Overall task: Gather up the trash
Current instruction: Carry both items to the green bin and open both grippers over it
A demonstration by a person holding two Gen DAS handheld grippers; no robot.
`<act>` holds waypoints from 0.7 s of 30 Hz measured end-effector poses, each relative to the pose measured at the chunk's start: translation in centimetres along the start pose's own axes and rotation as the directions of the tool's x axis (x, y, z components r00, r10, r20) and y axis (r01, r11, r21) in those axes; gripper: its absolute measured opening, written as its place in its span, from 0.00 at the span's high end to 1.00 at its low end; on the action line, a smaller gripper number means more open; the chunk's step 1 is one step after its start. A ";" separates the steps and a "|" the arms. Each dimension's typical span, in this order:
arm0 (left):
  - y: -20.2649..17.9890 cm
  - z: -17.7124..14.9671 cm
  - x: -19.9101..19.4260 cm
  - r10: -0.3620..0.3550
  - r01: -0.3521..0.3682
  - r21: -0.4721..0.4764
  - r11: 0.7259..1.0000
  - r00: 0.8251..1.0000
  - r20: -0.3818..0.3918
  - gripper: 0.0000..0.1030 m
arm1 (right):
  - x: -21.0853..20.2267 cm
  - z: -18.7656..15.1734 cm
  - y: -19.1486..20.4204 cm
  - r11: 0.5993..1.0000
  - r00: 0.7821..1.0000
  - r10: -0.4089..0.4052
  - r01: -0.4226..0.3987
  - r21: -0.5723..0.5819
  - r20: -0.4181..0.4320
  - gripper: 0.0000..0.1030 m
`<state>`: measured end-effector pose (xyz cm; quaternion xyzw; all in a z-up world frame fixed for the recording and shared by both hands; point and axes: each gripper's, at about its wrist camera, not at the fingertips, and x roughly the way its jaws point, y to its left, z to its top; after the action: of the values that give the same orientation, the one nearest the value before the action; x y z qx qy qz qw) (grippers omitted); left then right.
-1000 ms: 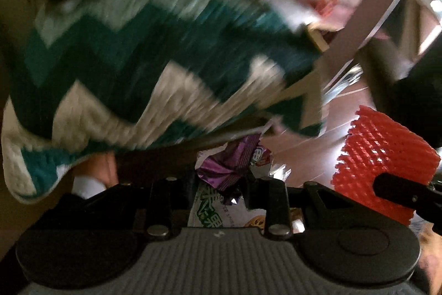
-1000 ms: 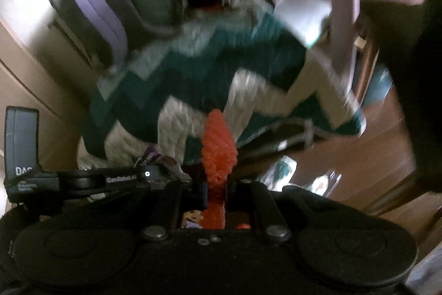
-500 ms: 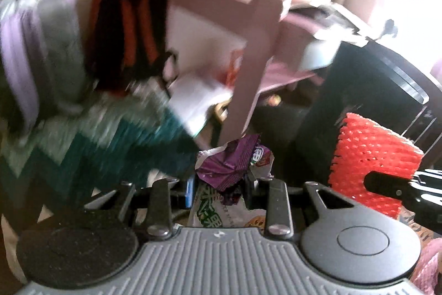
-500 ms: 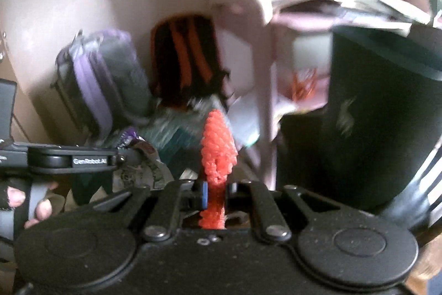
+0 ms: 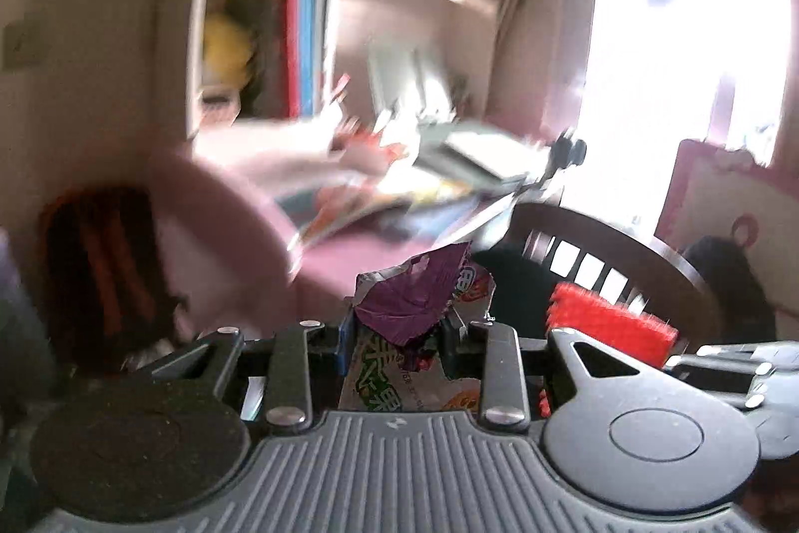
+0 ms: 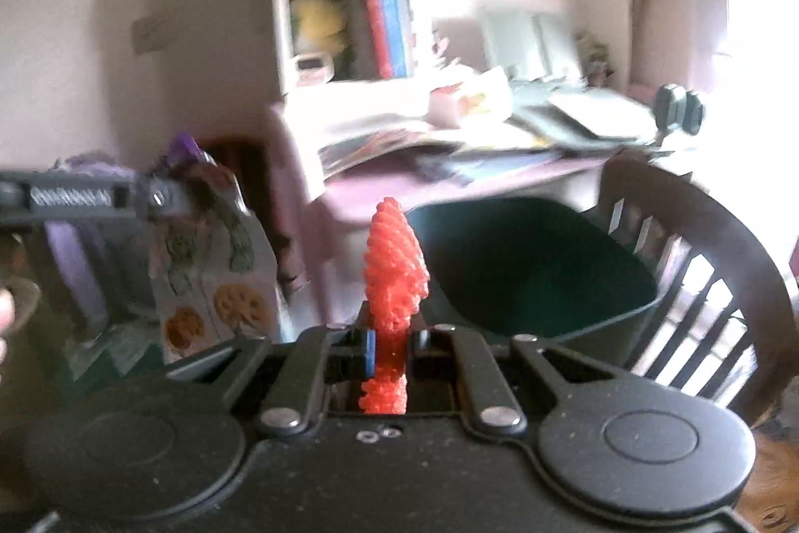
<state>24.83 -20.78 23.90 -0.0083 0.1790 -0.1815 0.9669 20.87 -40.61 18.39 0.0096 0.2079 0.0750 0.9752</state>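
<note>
Wrappers in left claw — red foam net pinched in right claw.

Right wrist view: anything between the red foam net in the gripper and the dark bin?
Nothing: the stretch from red foam net to dark bin looks bare.

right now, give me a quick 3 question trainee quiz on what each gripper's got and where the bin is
1. True or false: the left gripper holds only one wrapper.
2. What does the right gripper clamp? A) red foam net B) book C) spoon
3. Fill in: the dark bin stands beside a wooden ____.

Key:
1. False: purple wrapper and white snack packet.
2. A, the red foam net.
3. chair.
</note>
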 end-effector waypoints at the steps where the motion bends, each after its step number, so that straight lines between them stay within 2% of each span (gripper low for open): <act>1: -0.8 0.8 0.4 -0.010 0.010 0.001 1.000 1.000 0.019 0.69 | 0.1 0.5 -0.8 1.000 1.000 -0.019 0.019 0.002 0.009 0.91; 5: -3.8 3.6 2.4 -0.049 0.048 0.009 0.999 0.996 0.070 0.69 | 1.7 2.1 -3.9 0.996 0.996 -0.089 0.089 0.027 0.019 0.91; 9: -6.4 4.7 6.2 -0.061 0.060 0.022 0.998 0.995 0.075 0.69 | 4.1 2.9 -7.0 0.991 0.993 -0.121 0.122 0.064 -0.010 0.91; 15: -9.0 3.9 12.2 -0.040 0.039 0.049 0.998 0.999 0.017 0.69 | 8.0 2.4 -9.8 0.987 0.989 -0.129 0.135 0.089 -0.078 0.90; 21: -10.4 1.8 16.9 -0.022 0.026 0.070 0.997 0.998 -0.064 0.69 | 10.0 1.2 -10.4 0.988 0.983 -0.125 0.136 0.076 -0.134 0.89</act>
<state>36.59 -36.58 20.63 0.0294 0.2029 -0.1994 0.9582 31.90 -49.42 14.94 0.0327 0.2734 0.0025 0.9613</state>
